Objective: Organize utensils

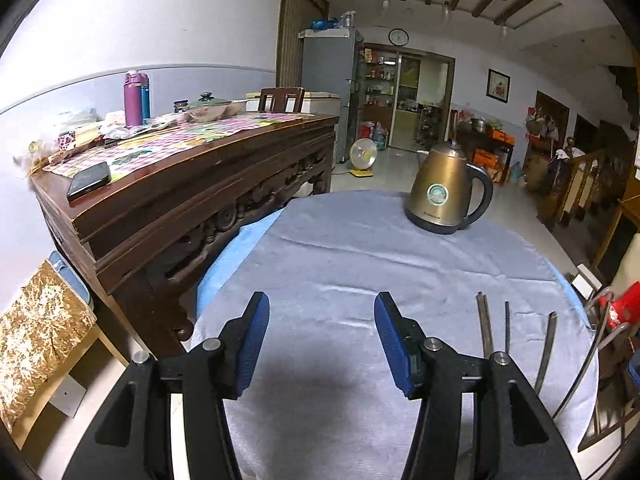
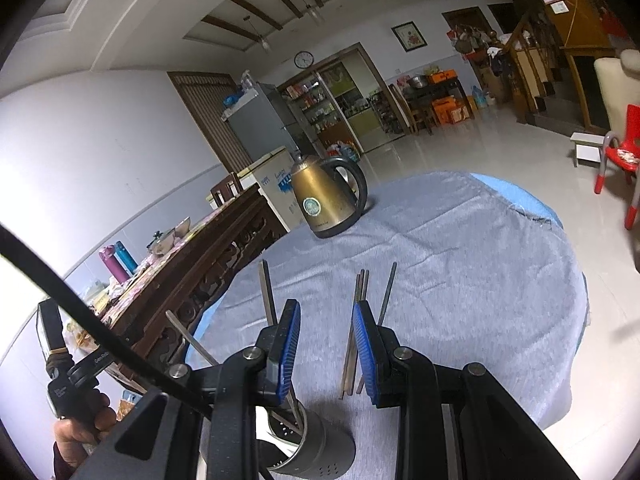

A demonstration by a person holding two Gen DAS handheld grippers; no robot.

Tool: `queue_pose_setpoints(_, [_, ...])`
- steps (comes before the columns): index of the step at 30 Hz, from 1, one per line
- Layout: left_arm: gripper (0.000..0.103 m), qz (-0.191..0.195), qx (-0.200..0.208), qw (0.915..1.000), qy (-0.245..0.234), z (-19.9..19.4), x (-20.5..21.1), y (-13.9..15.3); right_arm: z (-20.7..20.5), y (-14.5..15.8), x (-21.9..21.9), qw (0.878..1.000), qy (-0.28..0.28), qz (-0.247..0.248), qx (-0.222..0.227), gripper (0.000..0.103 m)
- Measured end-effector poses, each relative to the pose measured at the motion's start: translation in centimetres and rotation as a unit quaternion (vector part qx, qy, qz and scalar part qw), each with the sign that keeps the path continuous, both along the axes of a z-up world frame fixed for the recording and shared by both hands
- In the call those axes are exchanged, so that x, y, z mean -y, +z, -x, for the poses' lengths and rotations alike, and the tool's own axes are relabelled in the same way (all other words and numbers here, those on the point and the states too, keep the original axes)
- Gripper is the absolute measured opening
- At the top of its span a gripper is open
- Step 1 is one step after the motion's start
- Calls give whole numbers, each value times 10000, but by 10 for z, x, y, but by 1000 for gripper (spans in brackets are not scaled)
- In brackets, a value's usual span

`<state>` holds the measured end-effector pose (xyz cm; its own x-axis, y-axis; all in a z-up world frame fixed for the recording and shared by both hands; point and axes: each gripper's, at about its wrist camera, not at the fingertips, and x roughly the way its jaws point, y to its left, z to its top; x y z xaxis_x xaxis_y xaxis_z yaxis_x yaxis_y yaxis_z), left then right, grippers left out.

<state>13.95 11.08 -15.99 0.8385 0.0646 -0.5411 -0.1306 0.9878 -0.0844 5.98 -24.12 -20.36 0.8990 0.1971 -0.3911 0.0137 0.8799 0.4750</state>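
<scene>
Several chopsticks (image 2: 354, 336) lie on the grey cloth-covered round table (image 2: 480, 264); they also show at the right in the left wrist view (image 1: 487, 328). A perforated metal utensil holder (image 2: 316, 444) stands under my right gripper with a few chopsticks (image 2: 267, 294) standing in it. My right gripper (image 2: 326, 346) is open and empty, just above the holder and beside the lying chopsticks. My left gripper (image 1: 320, 344) is open and empty over bare cloth, left of the chopsticks.
A gold electric kettle (image 1: 446, 188) stands at the far side of the table. A carved dark wooden sideboard (image 1: 192, 208) with a phone (image 1: 89, 180), bottles and bowls stands close on the left. A red chair (image 2: 620, 152) is on the right.
</scene>
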Motion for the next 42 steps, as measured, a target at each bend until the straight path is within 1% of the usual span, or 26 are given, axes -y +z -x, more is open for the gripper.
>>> queue_pose_setpoints(3, [56,1,-27,10000,12,-1,-2,-2,-2,-1,-2,10000,18,2,-45,30])
queue_pose_setpoints(4, [56,-22,-43,10000,32,-1,-2,-4,-2,-2,-3,10000,16,3,-62,33])
queue_pose_setpoints(5, [58,-52,-60,10000,55,-1,-2,-5,-2,-2,-3,10000,4,9,-76,42])
queue_pose_setpoints(7, [60,-124,-82,9998,112,-1,-2,-7,-3,-3,-3,9999,-24,0,-101,51])
queue_pose_setpoints(10, [62,-225,-137,9995,187,-2,0,-10,-3,-5,-3,9999,-73,6,-84,51])
queue_pose_setpoints(14, [65,-241,-210,9993,198,-4,1,-15,-6,-7,-4,9999,-67,17,-126,51])
queue_pose_setpoints(20, [65,-265,-328,9989,216,-11,0,-24,-10,-11,-3,9997,-81,36,-213,51])
queue_pose_setpoints(30, [65,-287,-509,9980,238,-21,1,-36,-23,-24,2,9991,-97,-74,-401,51])
queue_pose_setpoints(42, [65,-308,-728,9968,150,-35,5,-53,-41,-39,2,9978,-95,-135,-646,51])
